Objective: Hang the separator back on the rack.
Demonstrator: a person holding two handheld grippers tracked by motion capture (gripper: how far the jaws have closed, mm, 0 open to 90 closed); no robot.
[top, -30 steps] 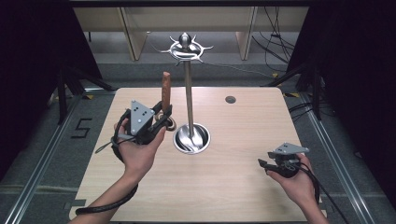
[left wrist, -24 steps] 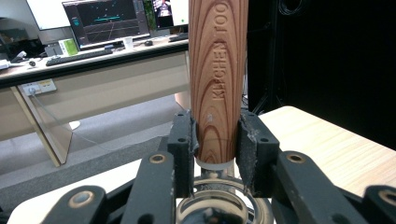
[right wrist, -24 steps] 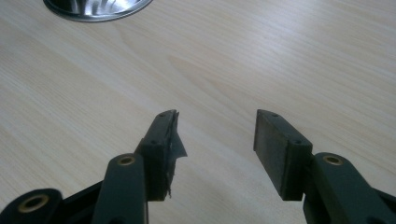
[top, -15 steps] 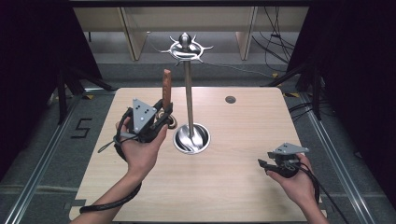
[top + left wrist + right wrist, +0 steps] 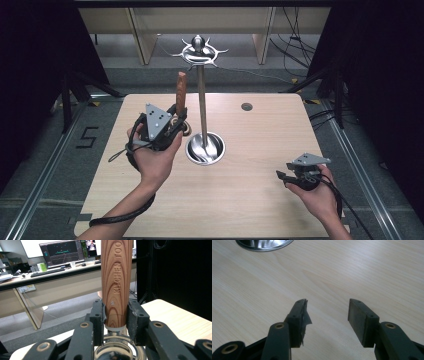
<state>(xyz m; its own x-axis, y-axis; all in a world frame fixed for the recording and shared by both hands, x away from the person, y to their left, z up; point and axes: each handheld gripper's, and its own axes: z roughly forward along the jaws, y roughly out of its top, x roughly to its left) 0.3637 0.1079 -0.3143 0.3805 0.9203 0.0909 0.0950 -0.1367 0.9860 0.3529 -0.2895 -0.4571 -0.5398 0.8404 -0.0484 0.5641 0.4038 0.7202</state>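
High view: we see the left gripper (image 5: 172, 125) held above the left half of the wooden surface (image 5: 250, 210), just left of the metal stand (image 5: 202, 100). The wooden handle (image 5: 181, 92) rises upright out of the gripper, well clear of the surface, running alongside the stand's pole but apart from it. The stand's round base (image 5: 205, 148) sits near the middle of the surface, and its hooked crown (image 5: 199, 50) tops the pole. The right gripper (image 5: 284, 176) rests low at the right front of the surface, well apart from the stand and the handle.

Left gripper view: we look straight along the fingers (image 5: 98, 315). The wooden handle (image 5: 116, 282) stands between the two pads, which press on its lower end from both sides, so the fingers are clamped on it. The grain runs lengthwise, and stamped lettering runs along the handle. Below the wood, a pale collar and a shiny metal part (image 5: 117, 350) sit between the finger bases; we cannot tell what that part is.

Right gripper view: the fingers (image 5: 298, 312) stand apart with nothing between them, over bare wood. The rim of the base (image 5: 263, 244) shows at the top edge, far from the fingertips.
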